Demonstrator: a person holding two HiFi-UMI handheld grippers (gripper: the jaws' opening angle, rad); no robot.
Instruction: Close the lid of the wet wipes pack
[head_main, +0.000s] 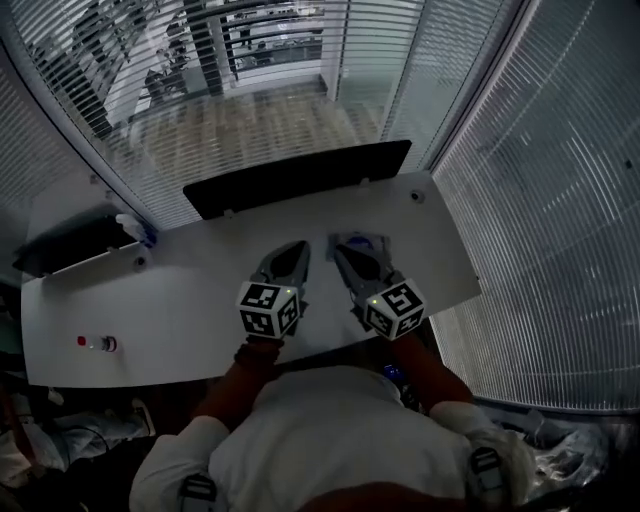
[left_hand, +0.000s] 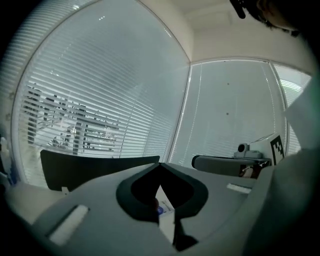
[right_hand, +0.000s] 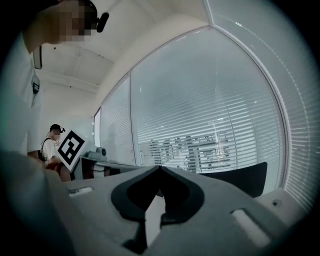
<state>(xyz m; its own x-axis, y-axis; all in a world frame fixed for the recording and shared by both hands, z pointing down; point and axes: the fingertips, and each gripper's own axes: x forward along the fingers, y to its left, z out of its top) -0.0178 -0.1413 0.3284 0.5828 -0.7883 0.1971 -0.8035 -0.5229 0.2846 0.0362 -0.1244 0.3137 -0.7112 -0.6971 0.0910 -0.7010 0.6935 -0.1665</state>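
Note:
Both grippers are held side by side over the near middle of the white table (head_main: 200, 280), tilted up toward the window. My left gripper (head_main: 297, 247) (left_hand: 160, 165) is shut with nothing held. Through the opening below its tips shows a white and blue piece (left_hand: 164, 204), probably the wet wipes pack. My right gripper (head_main: 341, 244) (right_hand: 160, 168) is also shut and empty. Just past its tip lies a pale bluish pack (head_main: 366, 241), mostly hidden by the jaws; whether its lid is up cannot be told.
A black panel (head_main: 300, 175) stands along the table's far edge in front of the window blinds. A black tray (head_main: 65, 245) sits at the far left with a blue and white item (head_main: 137, 230) beside it. A small red-capped bottle (head_main: 98, 343) lies near the front left.

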